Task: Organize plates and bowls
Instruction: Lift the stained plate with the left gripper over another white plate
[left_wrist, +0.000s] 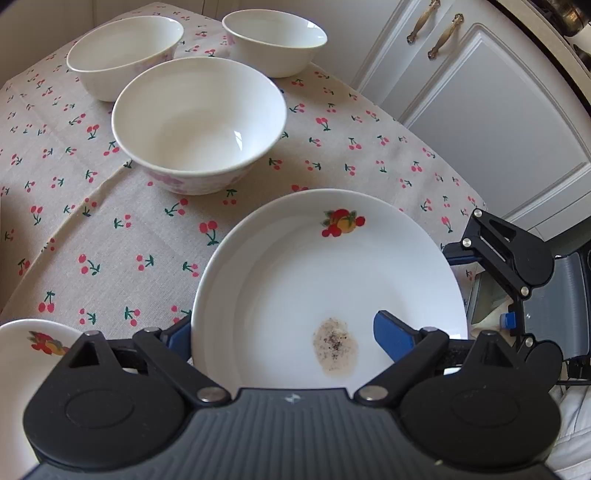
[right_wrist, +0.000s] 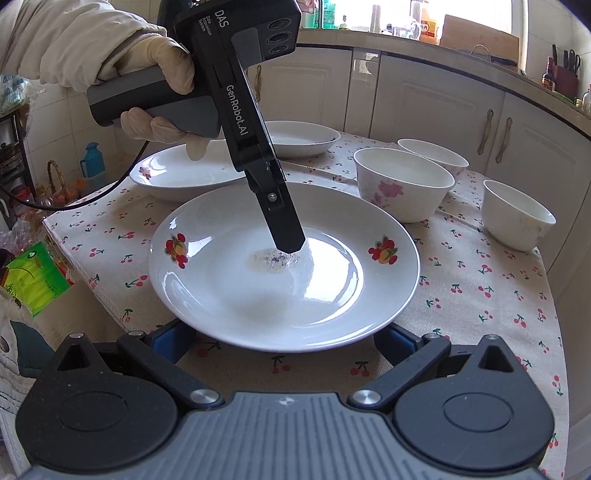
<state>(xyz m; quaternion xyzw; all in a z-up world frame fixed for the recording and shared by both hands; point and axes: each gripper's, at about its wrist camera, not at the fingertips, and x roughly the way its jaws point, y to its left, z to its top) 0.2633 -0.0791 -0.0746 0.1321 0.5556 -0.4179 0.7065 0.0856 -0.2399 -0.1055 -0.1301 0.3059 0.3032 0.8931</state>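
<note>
A white plate with fruit prints and a brown stain (left_wrist: 328, 280) lies on the cherry-print tablecloth; it also shows in the right wrist view (right_wrist: 284, 295). My left gripper (left_wrist: 288, 332) is open, one blue finger (left_wrist: 391, 336) over the plate's inside and the other outside its rim. In the right wrist view the left gripper's tip (right_wrist: 290, 236) sits over the stain. My right gripper (right_wrist: 284, 341) is open at the plate's near edge, fingers low on either side. Three white bowls (left_wrist: 199, 125) (left_wrist: 123, 55) (left_wrist: 275, 40) stand beyond. Two more plates (right_wrist: 184, 177) (right_wrist: 299, 142) lie behind.
White cabinets (left_wrist: 480, 110) stand past the table's right edge. The right gripper's body (left_wrist: 517, 266) shows at the table edge. Bags and clutter (right_wrist: 33, 273) lie on the floor to the left. A plate edge (left_wrist: 26, 339) shows at lower left.
</note>
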